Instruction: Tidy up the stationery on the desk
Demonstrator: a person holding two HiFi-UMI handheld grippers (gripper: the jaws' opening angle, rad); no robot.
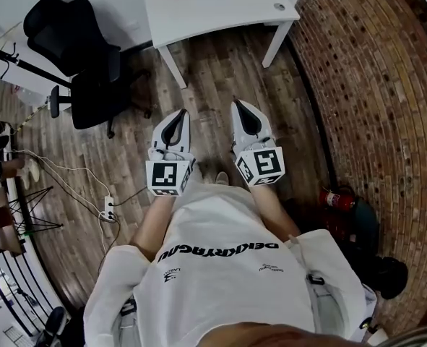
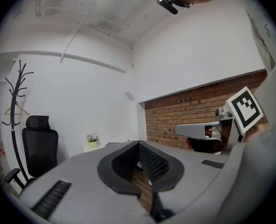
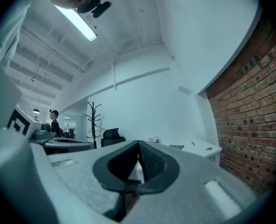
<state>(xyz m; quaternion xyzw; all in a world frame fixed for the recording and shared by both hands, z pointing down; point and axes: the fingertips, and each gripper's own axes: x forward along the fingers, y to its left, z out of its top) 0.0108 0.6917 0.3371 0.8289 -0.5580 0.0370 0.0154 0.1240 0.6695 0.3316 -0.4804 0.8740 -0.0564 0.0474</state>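
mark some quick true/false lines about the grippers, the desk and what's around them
1. The left gripper and the right gripper are both shut, with nothing between the jaws. True.
2. Both grippers rest on the white desk. False: they are held over the wooden floor, short of the desk and touching nothing.
3. The black office chair stands against the brick wall. False: it is on the other side, at the left of the head view.
4. A red fire extinguisher sits on the floor by the brick wall. True.
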